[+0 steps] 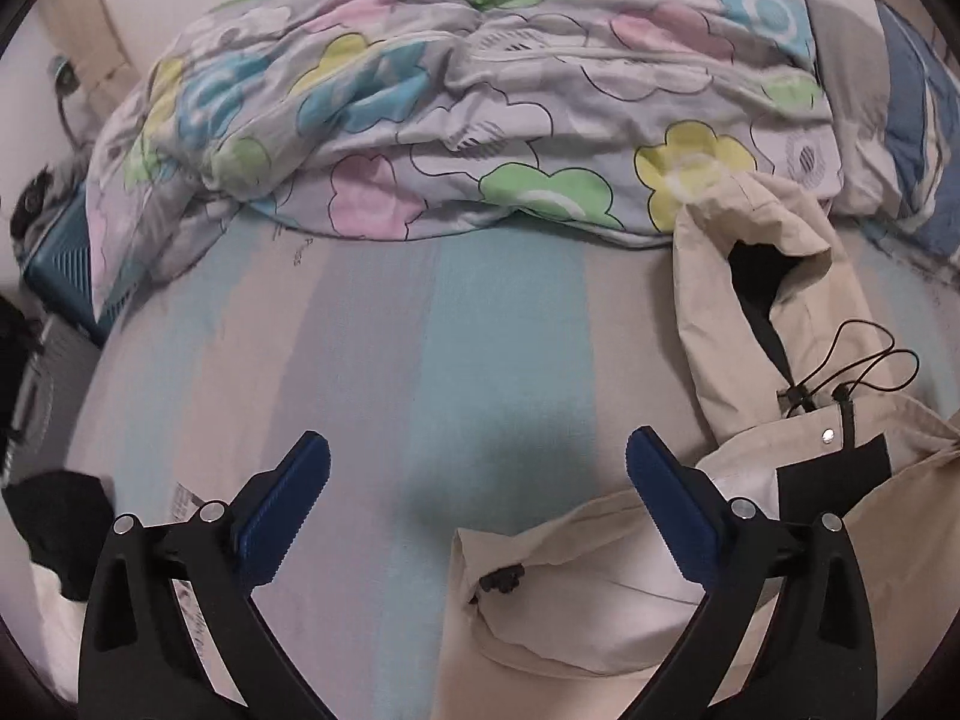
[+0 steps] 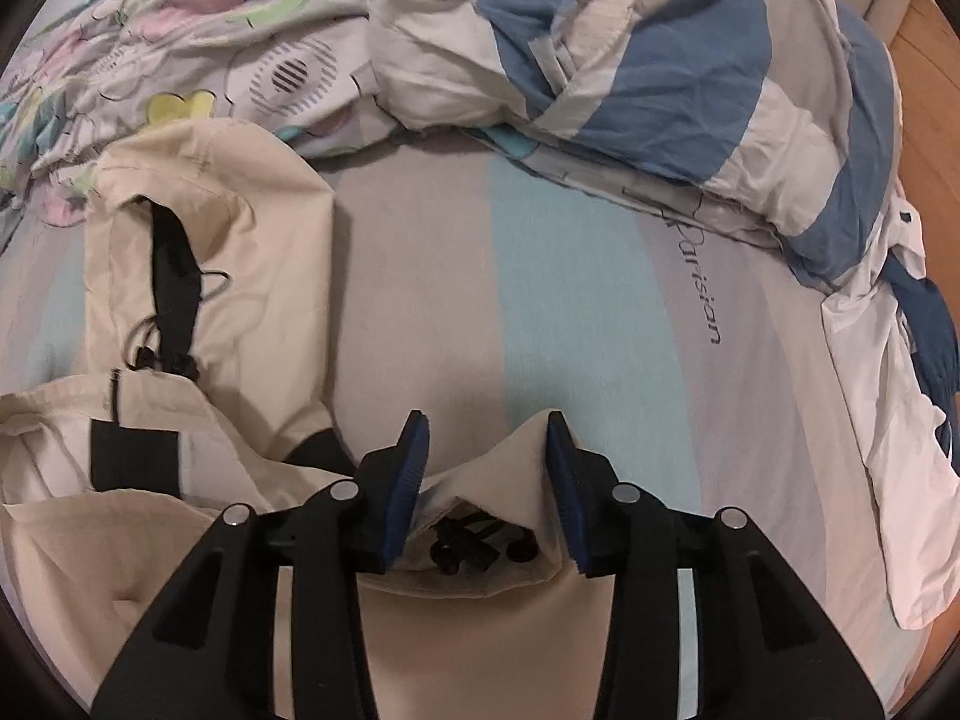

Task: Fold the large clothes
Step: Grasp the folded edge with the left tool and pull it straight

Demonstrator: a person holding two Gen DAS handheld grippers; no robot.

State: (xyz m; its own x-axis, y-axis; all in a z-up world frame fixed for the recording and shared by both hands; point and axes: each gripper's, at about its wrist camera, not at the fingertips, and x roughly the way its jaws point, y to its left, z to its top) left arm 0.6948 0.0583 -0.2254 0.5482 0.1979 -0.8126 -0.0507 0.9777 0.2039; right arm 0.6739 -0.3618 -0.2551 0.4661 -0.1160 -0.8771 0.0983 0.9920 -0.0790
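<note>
Right wrist: right gripper (image 2: 487, 456) part open astride jacket (image 2: 480, 630) cuff (soft, floppy); left gripper (image 1: 478, 477) wide open, empty; grip doubled cuff edge.

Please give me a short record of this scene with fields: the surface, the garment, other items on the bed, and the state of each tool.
surface: bed with striped sheet
garment: cream hooded jacket, lying partly spread, hood towards the bedding
other bedding: floral quilt and blue-and-white duvet, bunched at the far side
left tool: open wide, nothing between its pads, jacket edge beside it
right tool: open, a fold of jacket cloth between the pads, not pressed
fold status: not finished
</note>
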